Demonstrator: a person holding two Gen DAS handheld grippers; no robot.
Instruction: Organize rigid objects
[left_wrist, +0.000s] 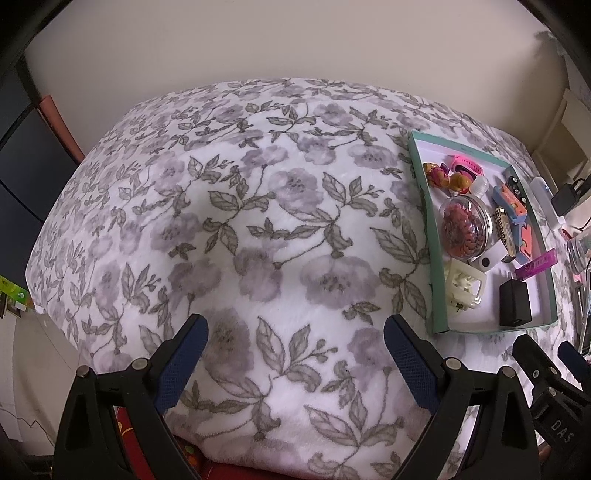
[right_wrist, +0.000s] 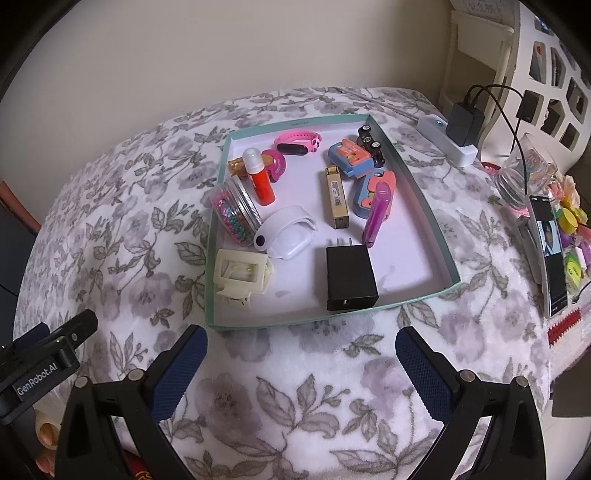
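A teal-rimmed box lid (right_wrist: 410, 158) (left_wrist: 423, 206) lies on the floral blanket and holds several small items: a black charger (right_wrist: 349, 277) (left_wrist: 514, 302), a cream hair claw (right_wrist: 242, 275) (left_wrist: 463, 286), a bead jar (right_wrist: 234, 210) (left_wrist: 463, 225), a white case (right_wrist: 286, 234), a gold harmonica (right_wrist: 335, 197), a purple clip (right_wrist: 376, 212), a red glue bottle (right_wrist: 260, 179) and a pink watch (right_wrist: 297, 144). My right gripper (right_wrist: 301, 363) stands open just in front of the lid, holding nothing. My left gripper (left_wrist: 295, 354) is open over bare blanket, left of the lid.
The floral blanket (left_wrist: 258, 221) covers the whole surface. Right of the lid lie a white power strip with a black plug (right_wrist: 448, 136), a glass jar (right_wrist: 524, 177), a phone (right_wrist: 552, 251) and colourful trinkets (right_wrist: 570, 221). A white shelf (right_wrist: 546, 59) stands at the far right.
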